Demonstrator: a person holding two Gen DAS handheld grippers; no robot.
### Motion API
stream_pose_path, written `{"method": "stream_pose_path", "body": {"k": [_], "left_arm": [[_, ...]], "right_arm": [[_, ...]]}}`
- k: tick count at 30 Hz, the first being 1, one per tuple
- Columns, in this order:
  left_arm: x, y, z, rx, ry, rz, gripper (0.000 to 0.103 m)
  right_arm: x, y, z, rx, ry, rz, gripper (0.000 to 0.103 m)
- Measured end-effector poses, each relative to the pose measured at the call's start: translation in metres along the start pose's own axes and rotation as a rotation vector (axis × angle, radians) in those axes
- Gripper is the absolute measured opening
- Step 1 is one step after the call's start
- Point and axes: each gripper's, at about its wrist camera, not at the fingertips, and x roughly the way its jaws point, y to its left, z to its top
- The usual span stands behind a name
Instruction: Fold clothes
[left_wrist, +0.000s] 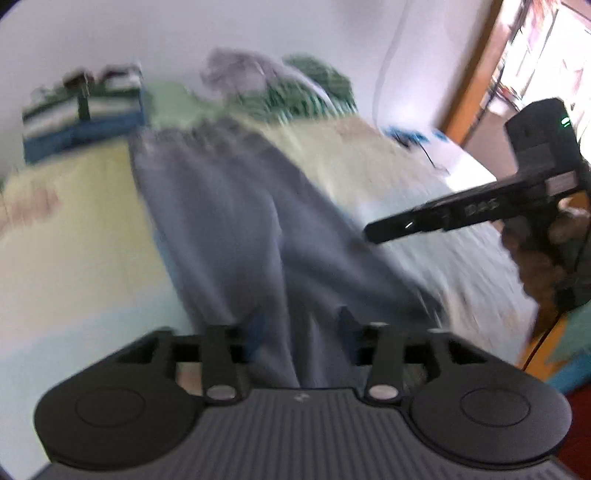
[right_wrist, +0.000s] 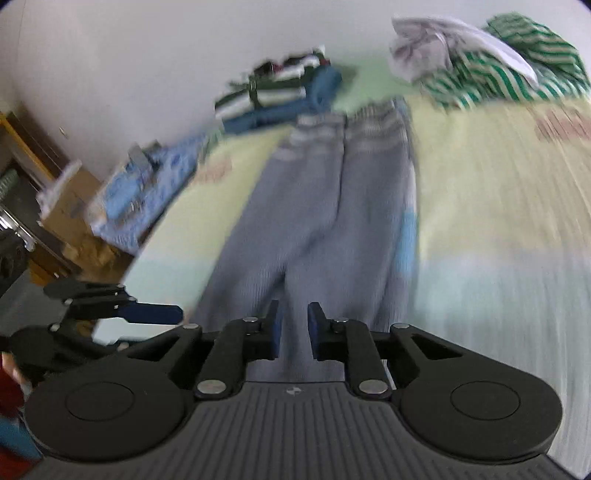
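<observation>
Trousers: grey-blue ribbed trousers (right_wrist: 332, 206) lie flat on the bed, lengthwise, waistband at the far end towards the wall, legs running down towards both cameras. A fold line runs down the middle.
Bed: pale yellow and light green sheet (right_wrist: 498, 206) under the trousers; surface blurred in both views.
Left gripper: left gripper (left_wrist: 301, 332) hangs over the near end of the trousers; fingers spread wide, cloth visible in the gap but not pinched. The same gripper shows at the left edge of the right wrist view, blue pads (right_wrist: 155, 314) over the bed edge.
Right gripper: right gripper (right_wrist: 293, 325) sits over the leg end of the trousers; fingers (right_wrist: 316, 328) a little apart with a narrow gap, and cloth shows through that gap; no clear pinch on it. In the left wrist view it comes in from the right, held by a hand (left_wrist: 543, 251).
Folded stack: a pile of folded clothes (right_wrist: 280, 96), white, dark green and blue, by the wall at the far end of the bed, beside the waistband.
Loose heap: green-and-white striped garment (right_wrist: 517, 70) with a pale grey one (right_wrist: 424, 48) on top, at the far corner, apart from the trousers.
Containers: a cardboard box (right_wrist: 70, 206) stands off the bed by the wall; contents too blurred to tell.
Beside box: blue patterned cloth (right_wrist: 147, 184) draped at the bed edge.
</observation>
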Motion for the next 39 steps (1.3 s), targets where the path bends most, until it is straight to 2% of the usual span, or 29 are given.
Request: {"method": "stream_pose_path", "body": {"k": [2, 6, 9, 10, 14, 18, 20, 26, 28, 30, 31, 33, 34, 35, 38, 39], "left_arm": [[0.02, 0.009, 0.012, -0.039, 0.008, 0.024, 0.06], [0.059, 0.024, 0.009, -0.063, 0.125, 0.07, 0.052], [0.055, 0.02, 0.01, -0.009, 0.151, 0.043, 0.055], [0.053, 0.019, 0.013, 0.013, 0.16, 0.023, 0.055], [0.068, 0.032, 0.046, 0.08, 0.147, 0.003, 0.058], [0.102, 0.069, 0.078, 0.034, 0.138, -0.026, 0.056], [0.111, 0.082, 0.092, 0.038, 0.117, -0.025, 0.055], [0.138, 0.128, 0.135, 0.007, 0.036, 0.009, 0.061], [0.151, 0.143, 0.145, -0.01, 0.025, 0.03, 0.061], [0.155, 0.15, 0.153, -0.009, 0.014, 0.023, 0.061], [0.157, 0.152, 0.156, -0.001, 0.016, 0.02, 0.061], [0.156, 0.152, 0.159, 0.027, 0.02, 0.014, 0.062], [0.155, 0.153, 0.16, 0.035, 0.023, 0.004, 0.063], [0.153, 0.155, 0.161, 0.037, 0.018, -0.002, 0.064], [0.145, 0.165, 0.163, 0.022, -0.014, -0.002, 0.076], [0.146, 0.17, 0.164, 0.012, -0.016, 0.008, 0.083]], "right_arm": [[0.023, -0.012, 0.018, -0.022, 0.018, -0.014, 0.02], [0.052, -0.038, 0.028, 0.038, 0.094, -0.016, 0.017], [0.049, -0.049, 0.035, 0.082, 0.149, 0.018, 0.017], [0.047, -0.048, 0.041, 0.07, 0.152, 0.023, 0.021], [0.059, -0.043, 0.08, -0.013, 0.091, -0.016, 0.032], [0.094, -0.046, 0.109, -0.082, 0.116, -0.025, 0.03], [0.101, -0.054, 0.12, -0.076, 0.092, -0.046, 0.026], [0.124, -0.081, 0.154, -0.008, 0.01, -0.062, 0.031], [0.134, -0.084, 0.163, -0.026, -0.013, -0.121, 0.027], [0.132, -0.086, 0.171, -0.023, -0.042, -0.145, 0.027], [0.131, -0.088, 0.175, -0.022, -0.057, -0.157, 0.029], [0.129, -0.092, 0.182, -0.03, -0.071, -0.168, 0.041], [0.128, -0.094, 0.185, -0.036, -0.076, -0.17, 0.051], [0.128, -0.097, 0.187, -0.04, -0.068, -0.17, 0.054], [0.139, -0.103, 0.188, -0.048, 0.007, -0.158, 0.055], [0.143, -0.104, 0.188, -0.055, 0.023, -0.155, 0.056]]}}
